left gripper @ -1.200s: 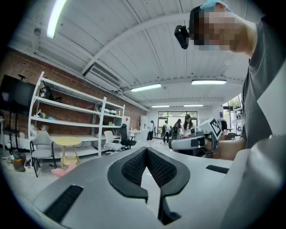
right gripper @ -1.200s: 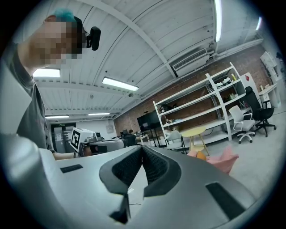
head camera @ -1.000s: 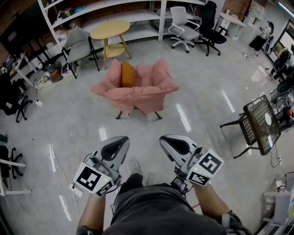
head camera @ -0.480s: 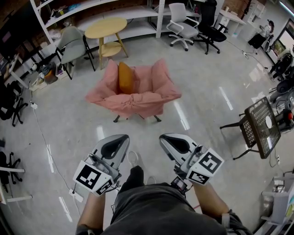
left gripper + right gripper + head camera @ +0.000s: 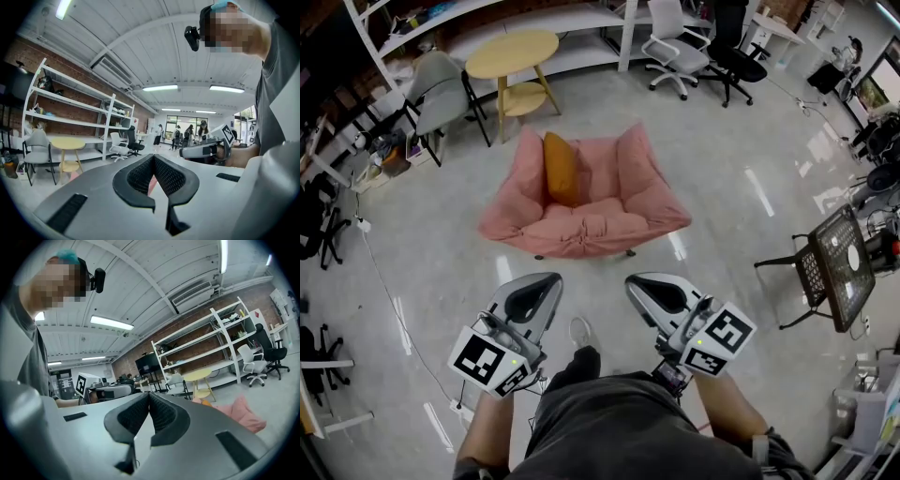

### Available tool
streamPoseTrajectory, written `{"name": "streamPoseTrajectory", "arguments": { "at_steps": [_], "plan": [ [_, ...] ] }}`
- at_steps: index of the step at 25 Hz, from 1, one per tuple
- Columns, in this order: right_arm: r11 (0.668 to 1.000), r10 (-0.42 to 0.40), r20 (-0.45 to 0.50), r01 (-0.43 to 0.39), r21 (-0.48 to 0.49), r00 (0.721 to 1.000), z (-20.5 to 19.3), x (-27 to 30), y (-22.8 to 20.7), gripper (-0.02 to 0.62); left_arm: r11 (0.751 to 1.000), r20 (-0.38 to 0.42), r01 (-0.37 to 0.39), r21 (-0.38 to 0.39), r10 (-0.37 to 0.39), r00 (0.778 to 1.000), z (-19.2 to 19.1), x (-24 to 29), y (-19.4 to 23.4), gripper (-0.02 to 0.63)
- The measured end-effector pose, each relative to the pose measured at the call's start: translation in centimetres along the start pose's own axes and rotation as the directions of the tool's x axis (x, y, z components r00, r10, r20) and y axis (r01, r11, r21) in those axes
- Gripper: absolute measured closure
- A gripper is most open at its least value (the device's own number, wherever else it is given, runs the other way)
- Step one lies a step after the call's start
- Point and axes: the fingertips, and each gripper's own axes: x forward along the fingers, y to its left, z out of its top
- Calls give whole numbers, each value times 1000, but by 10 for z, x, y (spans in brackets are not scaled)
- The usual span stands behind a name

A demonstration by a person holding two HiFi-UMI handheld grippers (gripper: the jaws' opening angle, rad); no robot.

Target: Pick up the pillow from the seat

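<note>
An orange pillow [image 5: 560, 168] stands upright on the seat of a pink-covered armchair [image 5: 591, 220], against its left side, in the head view. The armchair's pink cover [image 5: 239, 414] also shows low in the right gripper view. My left gripper [image 5: 546, 284] and right gripper [image 5: 639, 283] are held close to my body, well short of the chair. Both are shut with nothing between their jaws: the tips meet in the left gripper view [image 5: 153, 157] and in the right gripper view [image 5: 149, 394].
A round yellow table [image 5: 512, 53] and a grey chair [image 5: 441, 89] stand behind the armchair, in front of white shelving [image 5: 487, 19]. Office chairs [image 5: 675, 52] are at the back right. A black mesh chair [image 5: 830, 267] stands at the right. Cables run along the floor at the left.
The armchair with the pillow has come nearer and lower in the head view as I walk toward it. Both grippers keep their place before my body, still shut.
</note>
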Motion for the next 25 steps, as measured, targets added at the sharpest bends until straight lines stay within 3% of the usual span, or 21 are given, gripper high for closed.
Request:
{"name": "streamPoseTrajectory", "arguments": {
  "at_steps": [10,25],
  "plan": [
    [999,-43,3,43,-8,999,29,92,-34,581,999,1,33,-6,-33,999,18,17,106,595],
    [998,-58,-19,59,7,998,38,162,-101,581,998,-34,48,-44,-49,998,7,66,187,595]
  ]
}}
